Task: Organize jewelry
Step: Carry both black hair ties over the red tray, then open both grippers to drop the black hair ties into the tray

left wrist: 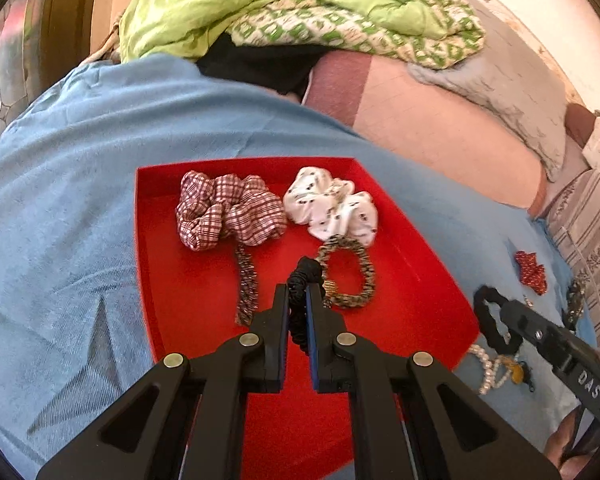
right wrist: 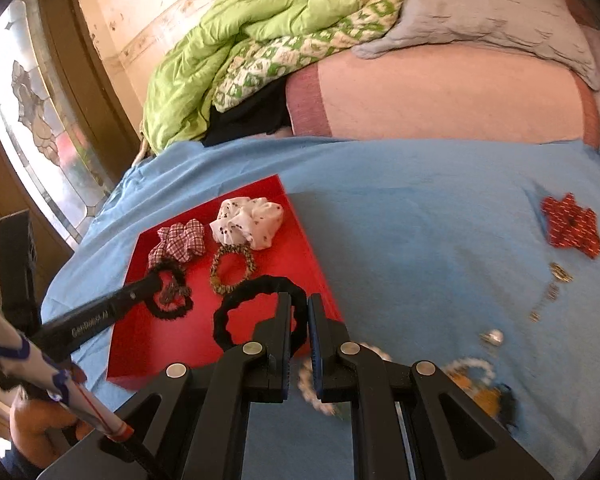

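Left wrist view first: the left gripper [left wrist: 298, 294] is clamped tight on a black coiled hair tie [left wrist: 300, 280], which bunches up between the pads and pokes out past the tips, right over the red tray [left wrist: 172, 280]. In that tray lie a plaid scrunchie [left wrist: 228, 210] and a white dotted scrunchie [left wrist: 332, 204] side by side, with a speckled hair band [left wrist: 346, 276] just below the white one and a thin speckled strip [left wrist: 246, 288] below the plaid one. The tray sits on a blue cloth [left wrist: 60, 200]. Off to the right, the right gripper [left wrist: 504, 312] comes in with a black scrunchie [left wrist: 490, 320] pinched at its tip, above a pearl bracelet [left wrist: 488, 368] on the cloth. A red patterned scrunchie [left wrist: 532, 270] lies farther out.

Over to the right wrist view: the right gripper [right wrist: 299, 312] is closed on the black scrunchie [right wrist: 256, 312], the loop hanging left over the tray's [right wrist: 148, 352] near corner. The left gripper [right wrist: 156, 280] reaches in from the left, hair tie [right wrist: 170, 296] in its grip. On the blue cloth [right wrist: 420, 220] sit the red scrunchie [right wrist: 572, 226], small metal pieces [right wrist: 556, 280] and blurred beaded bracelets [right wrist: 472, 372].
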A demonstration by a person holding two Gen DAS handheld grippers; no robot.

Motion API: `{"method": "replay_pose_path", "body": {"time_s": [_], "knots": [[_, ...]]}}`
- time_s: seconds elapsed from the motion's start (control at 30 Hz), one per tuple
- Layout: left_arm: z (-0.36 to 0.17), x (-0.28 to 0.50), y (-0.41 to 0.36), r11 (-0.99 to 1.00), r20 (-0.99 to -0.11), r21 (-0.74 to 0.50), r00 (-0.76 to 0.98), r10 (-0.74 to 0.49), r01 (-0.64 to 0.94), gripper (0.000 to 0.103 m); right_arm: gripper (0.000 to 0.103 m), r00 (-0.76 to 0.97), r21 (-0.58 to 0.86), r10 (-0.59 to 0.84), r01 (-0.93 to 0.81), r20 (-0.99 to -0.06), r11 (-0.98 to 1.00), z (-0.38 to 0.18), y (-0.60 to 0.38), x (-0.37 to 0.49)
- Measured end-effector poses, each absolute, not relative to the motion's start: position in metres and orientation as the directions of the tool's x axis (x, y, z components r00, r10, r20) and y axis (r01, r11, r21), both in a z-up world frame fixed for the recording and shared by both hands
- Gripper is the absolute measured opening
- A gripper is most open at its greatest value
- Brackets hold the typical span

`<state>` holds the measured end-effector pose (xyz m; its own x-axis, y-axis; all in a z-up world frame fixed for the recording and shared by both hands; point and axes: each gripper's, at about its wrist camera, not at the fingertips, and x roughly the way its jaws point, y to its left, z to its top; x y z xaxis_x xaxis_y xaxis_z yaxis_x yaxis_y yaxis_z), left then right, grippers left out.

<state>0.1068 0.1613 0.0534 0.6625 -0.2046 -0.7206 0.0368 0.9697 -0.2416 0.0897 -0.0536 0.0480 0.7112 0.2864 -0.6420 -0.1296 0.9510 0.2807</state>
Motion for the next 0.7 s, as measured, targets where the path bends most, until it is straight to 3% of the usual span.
{"method": "replay_pose_path", "body": {"time_s": [0.7], "knots": [[0.039,0.132,0.162,0.981,-0.763,-0.195,0.627,-0.157,0.009,0.007,0.011,0.659,0.242,0.252,-0.110,-0.708,0.964,0.014,-0.033,0.145]]}}
